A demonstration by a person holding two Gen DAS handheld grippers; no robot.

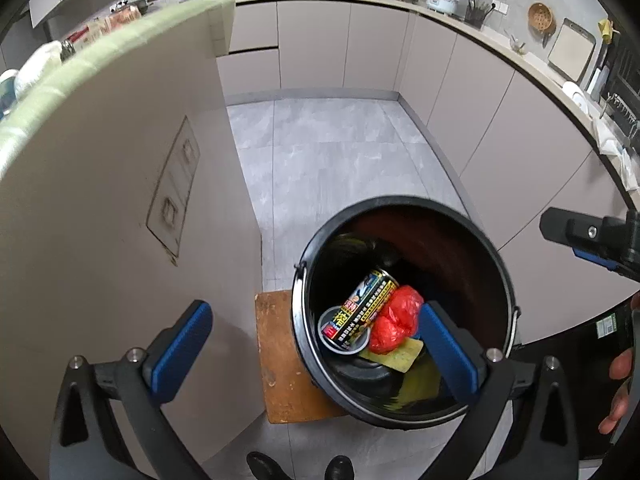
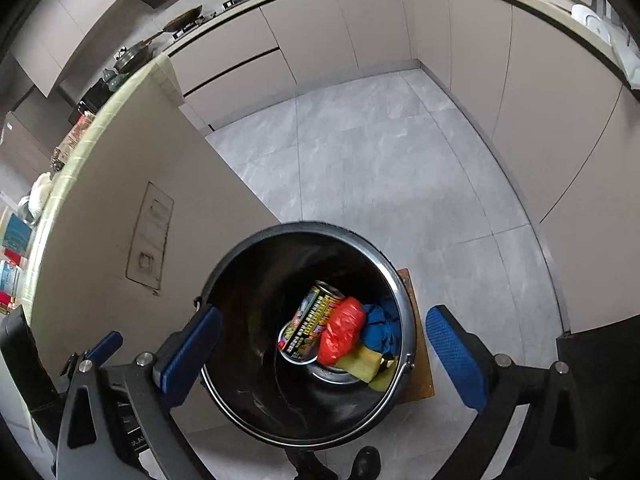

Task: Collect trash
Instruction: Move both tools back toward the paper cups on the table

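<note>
A black bucket (image 1: 460, 264) stands on a wooden board (image 1: 280, 360) on the kitchen floor. Inside lie a printed can (image 1: 362, 312), a red plastic bag (image 1: 396, 320) and a yellow sponge (image 1: 396, 356). My left gripper (image 1: 316, 346) hangs open above the bucket's mouth, holding nothing. In the right wrist view the bucket (image 2: 248, 320) shows the can (image 2: 312, 320), the red bag (image 2: 342, 330), a crumpled blue piece (image 2: 380, 328) and the sponge (image 2: 362, 364). My right gripper (image 2: 322, 354) is open and empty over the bucket too.
A tall beige island panel (image 1: 120, 200) rises close on the left of the bucket. Grey cabinets (image 1: 500, 140) curve round the back and right, with grey floor tiles (image 1: 320, 152) between. A person's shoes (image 1: 260, 464) and a hand (image 1: 620, 380) show at the frame edges.
</note>
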